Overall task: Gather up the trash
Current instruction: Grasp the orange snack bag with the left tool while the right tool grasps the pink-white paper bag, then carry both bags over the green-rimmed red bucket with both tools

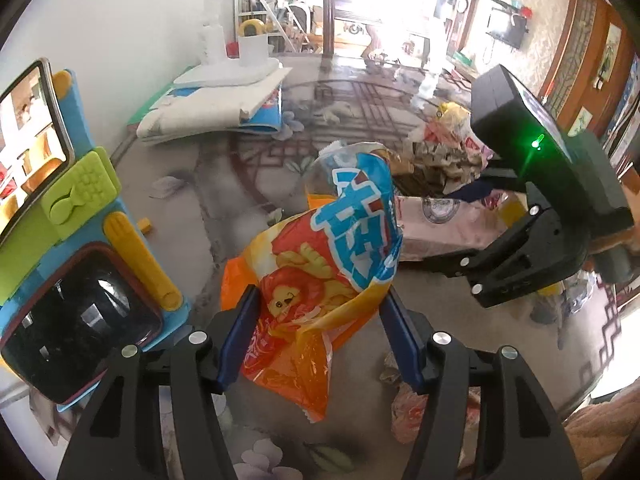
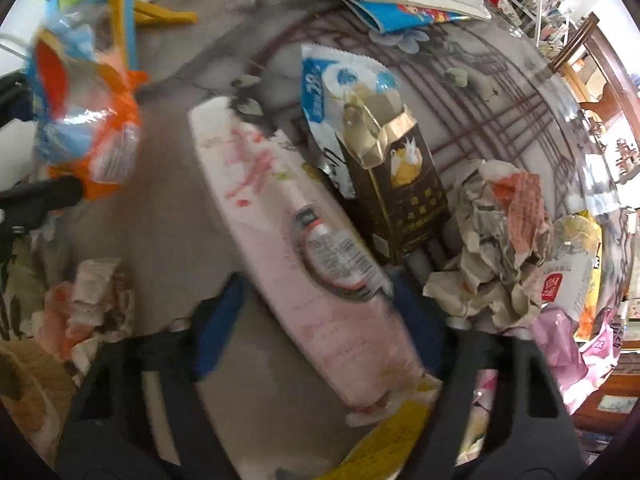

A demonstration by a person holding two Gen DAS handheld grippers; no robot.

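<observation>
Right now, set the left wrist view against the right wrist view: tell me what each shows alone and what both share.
Only the left wrist view shows the toy kitchen at the wall, with its mirror and oven door, and the right gripper seen from outside, its green light on.

Only the right wrist view shows the dark gold-topped carton, the blue and white wrapper behind it and the crumpled paper.

Both show the orange and blue snack bag between the left gripper fingers, the pink package and the folded cloth.

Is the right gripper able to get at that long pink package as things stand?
Probably yes. The right gripper already straddles the pink package, nothing lying over it; the dark carton and crumpled paper sit beside it.
</observation>
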